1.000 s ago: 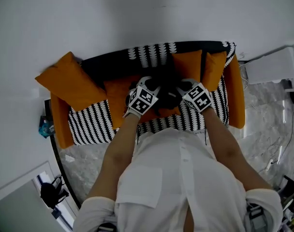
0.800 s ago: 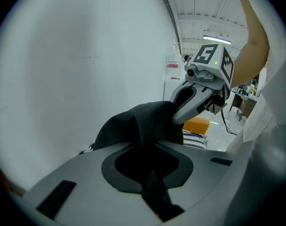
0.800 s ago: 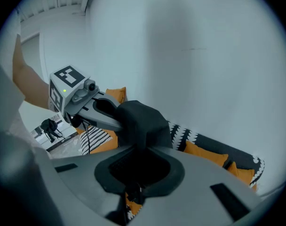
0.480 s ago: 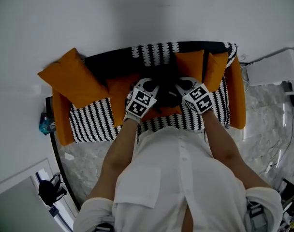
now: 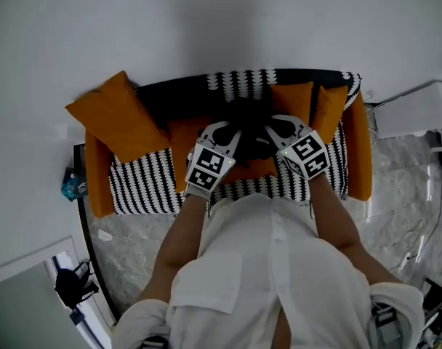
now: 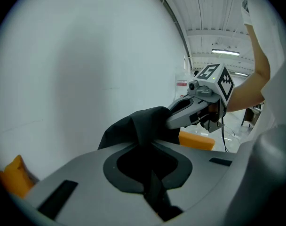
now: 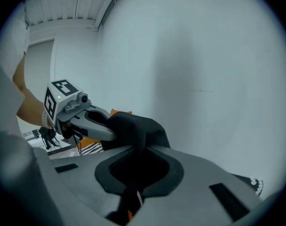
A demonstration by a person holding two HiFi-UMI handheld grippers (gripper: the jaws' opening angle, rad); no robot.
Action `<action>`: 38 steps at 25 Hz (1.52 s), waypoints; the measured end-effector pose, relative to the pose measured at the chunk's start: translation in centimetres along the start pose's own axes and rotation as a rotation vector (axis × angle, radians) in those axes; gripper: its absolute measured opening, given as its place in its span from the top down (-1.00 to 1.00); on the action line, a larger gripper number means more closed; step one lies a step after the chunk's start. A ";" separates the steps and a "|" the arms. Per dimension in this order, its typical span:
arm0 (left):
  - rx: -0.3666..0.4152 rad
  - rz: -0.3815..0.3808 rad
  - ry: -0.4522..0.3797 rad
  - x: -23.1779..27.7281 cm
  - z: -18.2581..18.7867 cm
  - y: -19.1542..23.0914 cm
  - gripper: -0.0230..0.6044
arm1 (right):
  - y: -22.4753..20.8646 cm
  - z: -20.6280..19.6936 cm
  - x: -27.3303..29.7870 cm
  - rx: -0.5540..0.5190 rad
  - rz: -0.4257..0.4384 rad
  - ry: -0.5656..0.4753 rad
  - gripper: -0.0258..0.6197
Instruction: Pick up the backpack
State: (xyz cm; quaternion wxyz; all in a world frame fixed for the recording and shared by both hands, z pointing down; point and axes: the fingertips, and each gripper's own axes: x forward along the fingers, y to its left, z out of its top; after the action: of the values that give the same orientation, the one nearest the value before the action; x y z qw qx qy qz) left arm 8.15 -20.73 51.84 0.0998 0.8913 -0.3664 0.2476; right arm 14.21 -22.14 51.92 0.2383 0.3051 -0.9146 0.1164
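**Both grippers clamped on the backpack above the sofa**

1. Left gripper (image 5: 232,131): jaws clenched. In the left gripper view a fold of black fabric runs up out of the slot between them. No gap is visible beside the fabric.
2. Right gripper (image 5: 270,129): jaws clenched in the same manner on a second fold of the same black fabric. Each gripper view also shows the other gripper's jaws buried in that fabric from the opposite side.
3. Backpack (image 5: 250,138): located between the two grippers, in front of the person's chest, over the seat of the striped sofa (image 5: 137,187).
   - In the head view it reads only as a dark mass, largely covered by the two marker cubes and gripper frames.
   - Whether straps, a handle or the body panel is gripped cannot be determined.
   - Whether its underside is touching the seat is hidden from all views.
4. Surroundings:
   - An orange cushion (image 5: 113,118) leans at the sofa's left end.
   - The person's white shirt (image 5: 268,267) blocks the sofa's front edge.
   - Both gripper views are otherwise filled by blank white wall.
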 end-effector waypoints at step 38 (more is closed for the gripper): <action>0.094 0.095 -0.295 -7.2 12.7 0.9 0.80 | 0.3 12.7 -6.4 -0.005 0.033 -0.338 0.82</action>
State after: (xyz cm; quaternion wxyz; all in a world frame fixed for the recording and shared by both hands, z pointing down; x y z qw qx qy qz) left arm 7.76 -21.61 37.24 -0.0087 0.9033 -0.4069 0.1354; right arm 13.90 -23.19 37.77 0.0798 0.3049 -0.9468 0.0651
